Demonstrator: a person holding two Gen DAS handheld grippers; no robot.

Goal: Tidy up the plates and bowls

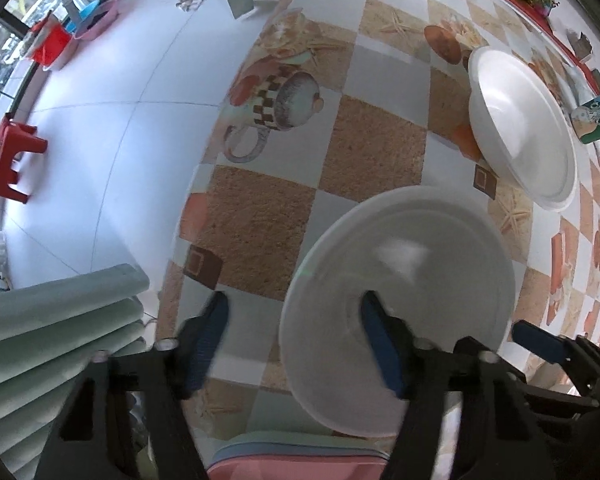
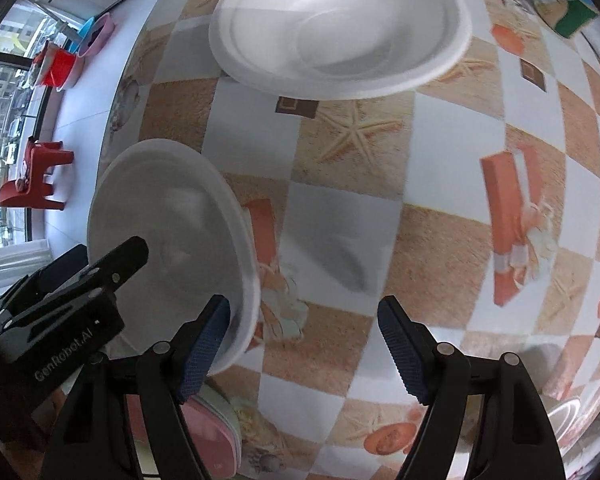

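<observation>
where "GenRobot.AI" marks the left gripper (image 2: 100, 280), 2 jaws gape over a white plate (image 2: 168, 216)

Bright daylight enters from the window (image 1: 4, 52) at left. Fisheye bending curves the worktop (image 2: 340, 220) edges, corners vignette black, and motion blur softens the nearer plate (image 1: 400, 300), which carries glare.

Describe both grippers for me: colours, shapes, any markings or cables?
Both look alike. The left gripper and right gripper have matte black angular frames with cut-out slots and silver pivot pins. Each finger ends in a dark blue ribbed pad. In the right wrist view, the left gripper's body carries white "GenRobot.AI" lettering. No cables or sleeves show.
</observation>
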